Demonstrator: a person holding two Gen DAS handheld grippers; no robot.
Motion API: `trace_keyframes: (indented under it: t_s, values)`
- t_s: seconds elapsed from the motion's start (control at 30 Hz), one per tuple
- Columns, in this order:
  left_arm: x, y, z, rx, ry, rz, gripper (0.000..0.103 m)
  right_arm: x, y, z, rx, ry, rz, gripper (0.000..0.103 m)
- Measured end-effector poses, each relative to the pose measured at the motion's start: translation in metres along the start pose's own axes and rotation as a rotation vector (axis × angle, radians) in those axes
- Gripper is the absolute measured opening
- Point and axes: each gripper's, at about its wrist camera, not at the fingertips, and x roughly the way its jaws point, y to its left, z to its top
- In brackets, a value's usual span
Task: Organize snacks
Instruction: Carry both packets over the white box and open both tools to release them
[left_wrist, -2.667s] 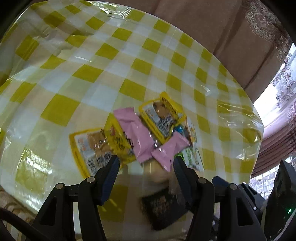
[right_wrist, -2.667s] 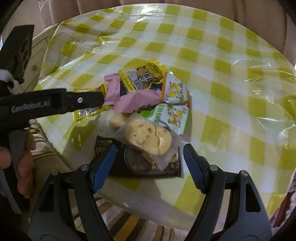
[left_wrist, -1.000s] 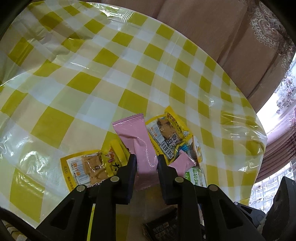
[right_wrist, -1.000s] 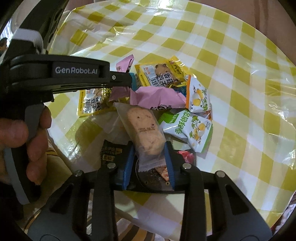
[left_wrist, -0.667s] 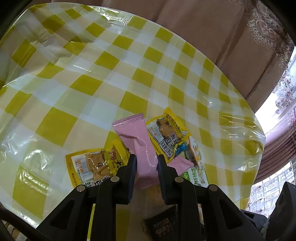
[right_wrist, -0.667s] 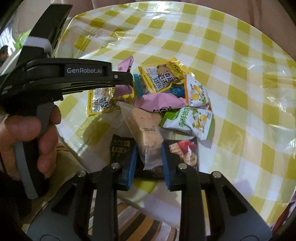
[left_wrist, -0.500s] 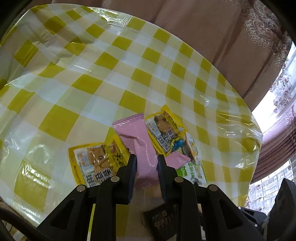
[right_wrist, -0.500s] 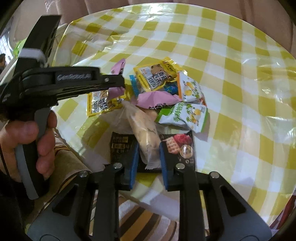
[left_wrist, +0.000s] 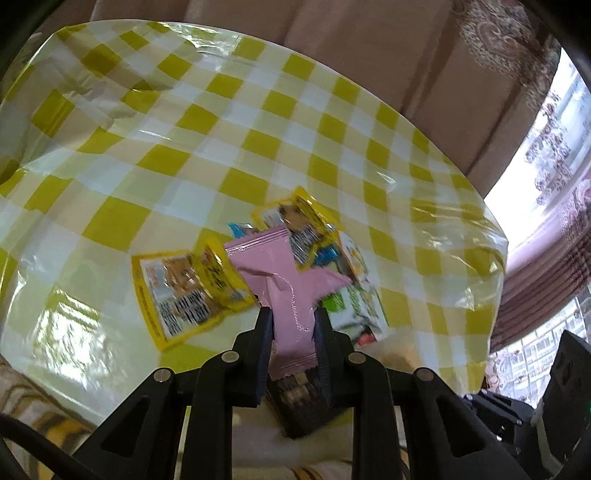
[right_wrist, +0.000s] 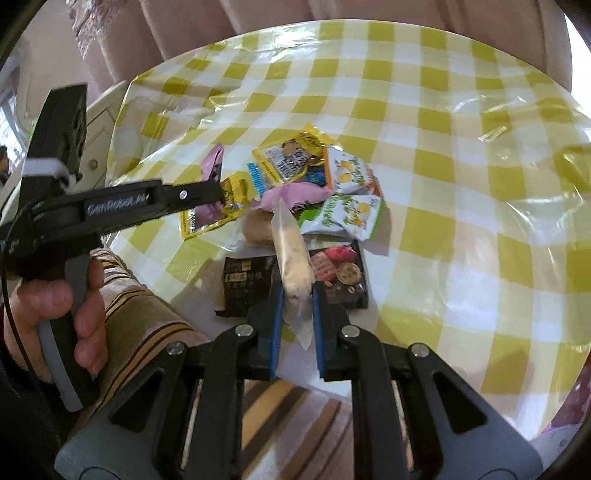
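**Snack pile at near table edge; both grippers clamped on packets**

A round table covered with a yellow-and-white checked cloth (right_wrist: 436, 177) under clear plastic is seen against brownish curtains (left_wrist: 369, 66). A loose pile of snacks is gathered near the table's near edge: a yellow packet (left_wrist: 184, 291), a second yellow packet (right_wrist: 291, 157), a white-and-orange packet (right_wrist: 347, 171), a green-and-white packet (right_wrist: 347, 218), a second pink packet (right_wrist: 295, 197) and a dark flat packet (right_wrist: 343, 275) lying closest to the edge. A striped fabric (right_wrist: 147, 325) is visible below the table edge.

The left gripper (left_wrist: 291, 314), held in a hand (right_wrist: 55, 317), is clenched on a pink packet (left_wrist: 280, 280), which is pinched at its lower part between the pads and stands up above the yellow packet.

The right gripper (right_wrist: 297, 295) is clamped on a clear-wrapped biscuit packet (right_wrist: 290, 251). The packet is gripped near its lower end, edge-on between the blue pads (right_wrist: 275, 321), and its upper end reaches over the dark flat packet toward the pile.
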Motion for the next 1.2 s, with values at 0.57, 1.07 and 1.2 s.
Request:
trace_keyframes:
  t_s: [0.57, 1.07, 1.2]
  values:
    - [-0.001, -0.111, -0.05, 0.189, 0.12, -0.161, 0.023, -0.068, -0.067, -0.05, 0.167, -0.035, -0.088, 0.017]
    - [0.015, -0.211, -0.11, 0.379, 0.27, -0.312, 0.023, -0.131, -0.143, -0.113, 0.314, -0.048, -0.239, 0.017]
    - [0.02, -0.234, -0.126, 0.427, 0.318, -0.353, 0.023, -0.141, -0.165, -0.137, 0.372, -0.02, -0.285, 0.017]
